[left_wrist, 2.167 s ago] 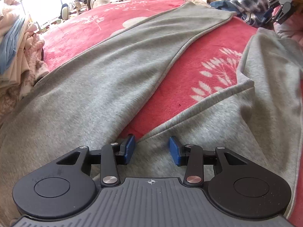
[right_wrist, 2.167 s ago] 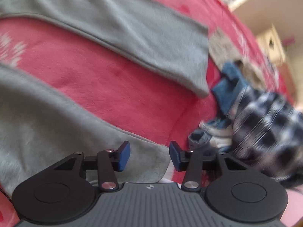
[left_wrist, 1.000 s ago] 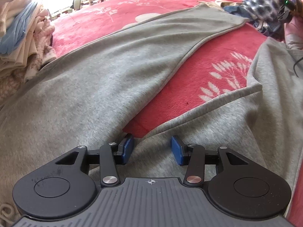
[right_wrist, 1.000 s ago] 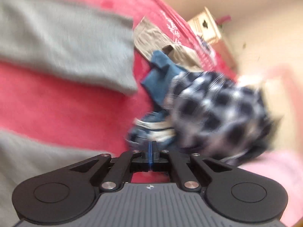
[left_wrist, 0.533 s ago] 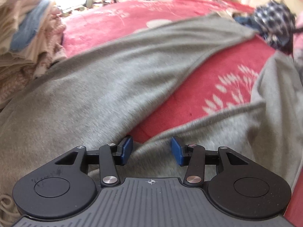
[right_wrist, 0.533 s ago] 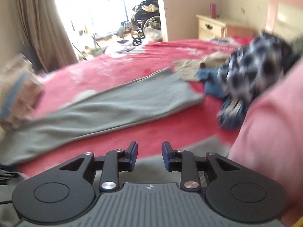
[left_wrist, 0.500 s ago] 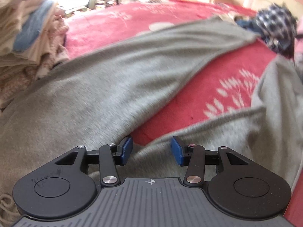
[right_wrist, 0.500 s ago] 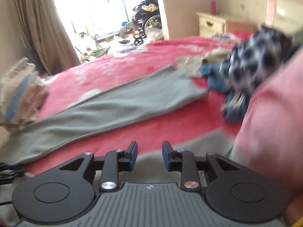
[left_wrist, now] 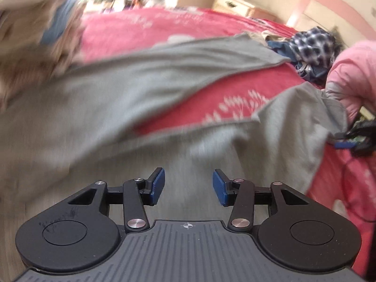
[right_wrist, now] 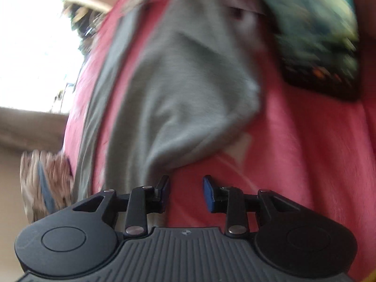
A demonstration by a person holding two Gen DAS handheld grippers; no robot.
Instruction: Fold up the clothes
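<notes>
Left wrist: grey pants (left_wrist: 145, 87) spread flat on red bed (left_wrist: 188, 23) | left claw (left_wrist: 189, 186) half open, empty | right claw (right_wrist: 185, 193) part open, empty | risk: grabbing blanket too, bunching leg

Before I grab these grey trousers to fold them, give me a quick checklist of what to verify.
1. Left gripper open and empty: ok.
2. Right gripper open and empty, jaws having just opened: ok.
3. Grey trousers lying spread on the red bedspread: ok.
4. Near leg flat: not ok, its end is rumpled.
5. Checked clothes pile off the trousers: cannot tell.
</notes>
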